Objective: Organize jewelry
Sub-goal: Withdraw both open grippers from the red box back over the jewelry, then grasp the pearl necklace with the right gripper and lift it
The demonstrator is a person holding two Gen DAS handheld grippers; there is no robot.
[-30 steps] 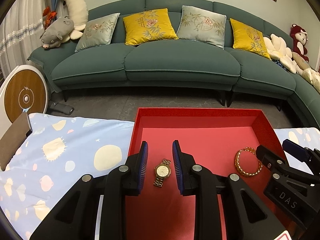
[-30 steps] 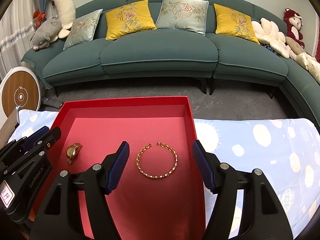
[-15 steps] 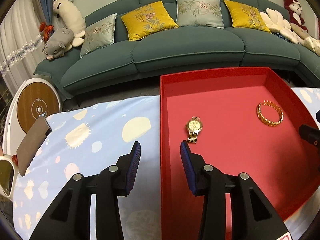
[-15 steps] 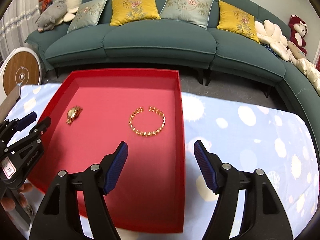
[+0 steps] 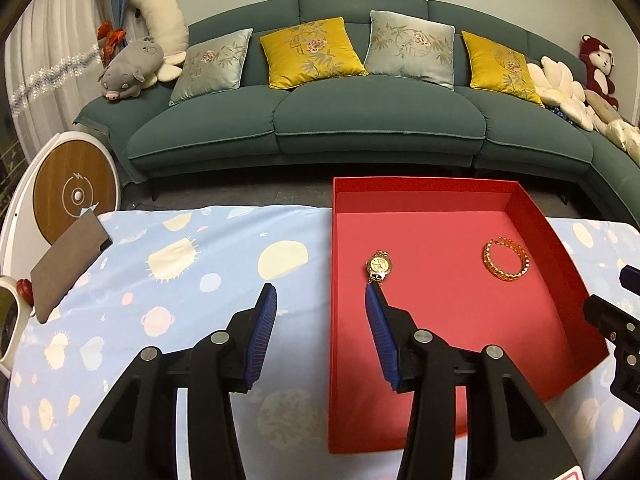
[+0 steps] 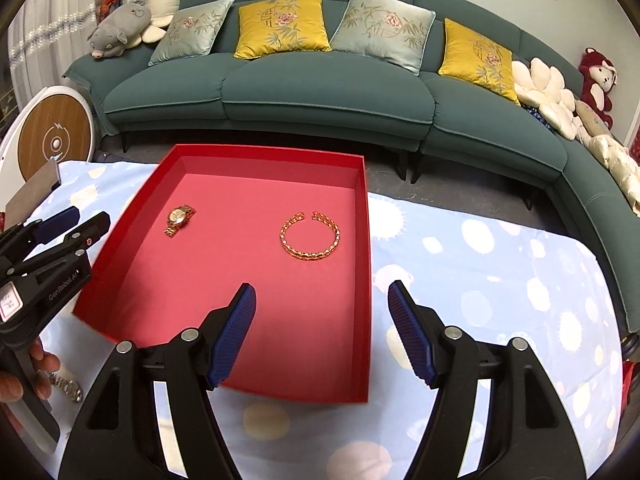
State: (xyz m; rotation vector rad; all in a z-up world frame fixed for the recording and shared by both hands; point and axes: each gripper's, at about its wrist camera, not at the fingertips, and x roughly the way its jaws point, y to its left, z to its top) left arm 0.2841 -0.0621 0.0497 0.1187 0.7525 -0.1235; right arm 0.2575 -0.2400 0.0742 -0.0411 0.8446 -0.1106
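A gold watch (image 5: 379, 266) (image 6: 180, 218) and a gold open bracelet (image 5: 506, 266) (image 6: 310, 236) lie apart on the floor of a red tray (image 5: 332, 240) (image 6: 366, 240). My left gripper (image 5: 320, 296) straddles the tray's left wall; its jaws are opening and hold nothing, and the watch lies just past the right fingertip. It also shows at the left edge of the right wrist view (image 6: 86, 220). My right gripper (image 6: 321, 292) is open and empty, astride the tray's right wall on the near side of the bracelet. Its tips appear at the right edge of the left wrist view (image 5: 612, 292).
The tray rests on a light blue patterned cloth (image 5: 180, 280). A brown flat card (image 5: 68, 268) and a round white-and-wood device (image 5: 76, 196) sit at the left. A silver watch band (image 6: 66, 386) lies by the person's hand. A green sofa (image 5: 360, 120) stands beyond.
Both grippers have drawn back toward the tray's near end. The left one slid left off the watch and its jaws have spread. Watch and bracelet stayed where they lay.
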